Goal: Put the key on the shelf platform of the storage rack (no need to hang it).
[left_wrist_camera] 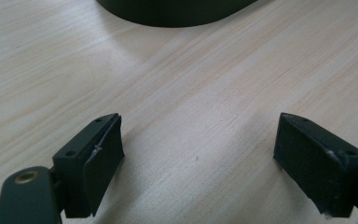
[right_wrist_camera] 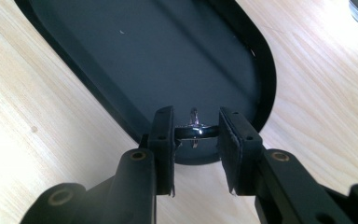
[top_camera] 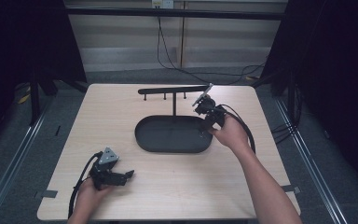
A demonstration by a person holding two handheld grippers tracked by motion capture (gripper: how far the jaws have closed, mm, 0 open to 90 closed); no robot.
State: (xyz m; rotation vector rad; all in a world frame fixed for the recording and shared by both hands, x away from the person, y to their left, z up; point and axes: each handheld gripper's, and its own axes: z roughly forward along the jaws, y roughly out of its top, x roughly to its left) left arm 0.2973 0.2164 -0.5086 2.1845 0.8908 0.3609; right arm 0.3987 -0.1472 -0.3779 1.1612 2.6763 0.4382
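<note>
Your right gripper is closed to a narrow gap on a small shiny metal ring, which sits crosswise between the two pads with its band running from one pad to the other. In the right gripper view the ring lies at lower centre of the frame, directly over the near rounded end of the black oval tray, just inside its rim. In the high view the same gripper appears right of centre, at the right end of the tray, and the T-shaped black stand with its short hanging pegs rises from the tray's far side, up and to the left of the gripper. That direction governs the coming move: judged from the frames, the ring travels either down into the tray or up and left to a peg on the crossbar, and the right hand is much the nearer to both. Your left gripper rests with its jaws wide apart and empty over bare bench in the lower left of the high view, well apart from the tray.
</note>
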